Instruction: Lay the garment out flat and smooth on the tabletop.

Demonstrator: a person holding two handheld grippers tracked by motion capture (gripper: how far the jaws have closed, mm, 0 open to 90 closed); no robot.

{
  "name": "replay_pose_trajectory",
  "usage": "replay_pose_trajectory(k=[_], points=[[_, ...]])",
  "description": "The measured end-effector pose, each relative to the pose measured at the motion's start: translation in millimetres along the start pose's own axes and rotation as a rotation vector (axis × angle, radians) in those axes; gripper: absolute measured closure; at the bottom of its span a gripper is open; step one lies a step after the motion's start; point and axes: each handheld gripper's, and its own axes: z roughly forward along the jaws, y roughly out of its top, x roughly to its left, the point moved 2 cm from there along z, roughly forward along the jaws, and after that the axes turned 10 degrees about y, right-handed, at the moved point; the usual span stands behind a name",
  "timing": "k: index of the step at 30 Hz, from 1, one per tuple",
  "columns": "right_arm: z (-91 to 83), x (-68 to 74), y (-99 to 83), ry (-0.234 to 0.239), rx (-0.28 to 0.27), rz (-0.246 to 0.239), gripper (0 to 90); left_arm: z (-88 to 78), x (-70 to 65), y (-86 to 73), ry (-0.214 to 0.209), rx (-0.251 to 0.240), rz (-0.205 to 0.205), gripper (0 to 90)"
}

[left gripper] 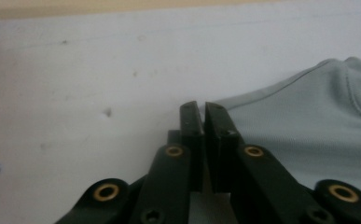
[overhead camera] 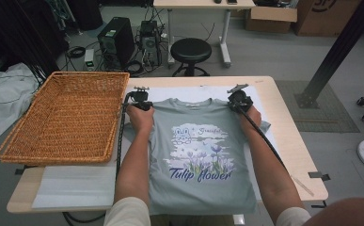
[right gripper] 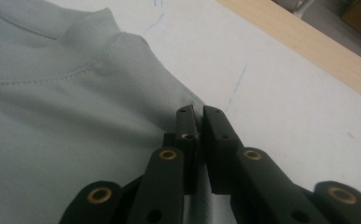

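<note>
Shoulders of the grey T-shirt [overhead camera: 201,150] are the business of this step: the shirt lies flat, print up, in the middle of the high view on the white mat [overhead camera: 179,92] covering the table [overhead camera: 288,136], its collar toward the far edge. The left tongs [overhead camera: 143,105] sit at the shirt's left shoulder and the right tongs [overhead camera: 240,104] at its right shoulder, each with jaws nearly together and clenched on the shoulder edge, as far as both gripper views let me judge. Both forearms reach straight up from the bottom of the frame, hands over the sleeves, the tongs pointing away from the person. Next, I judge, comes a lift or fold of the top edge, which calls for both hands moving evenly, perhaps toward the wicker basket [overhead camera: 67,115] at left.
</note>
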Motion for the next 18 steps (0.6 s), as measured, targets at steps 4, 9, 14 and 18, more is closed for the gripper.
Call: replay_pose_trajectory(k=[4,9,14,18], points=[[-13.6,-3.4,-2.7,0.04,-0.077,0.08,65.4,-8.7,-0.2,-1.5,-0.039,-0.005,0.032,76.0],[-48.1,-17.8,-24.0,0.005,-0.148,0.148,61.6,-30.3,0.5,-2.5,-0.038,-0.059,0.035,70.1],[-73.6,-28.3,-54.7,0.012,-0.085,0.175,57.8,-42.0,-0.5,-24.2,-0.052,-0.022,0.035,68.5],[-73.7,-32.8,-78.6,0.064,0.031,0.224,63.1,-39.7,1.2,-42.7,-0.044,-0.016,0.035,77.1]])
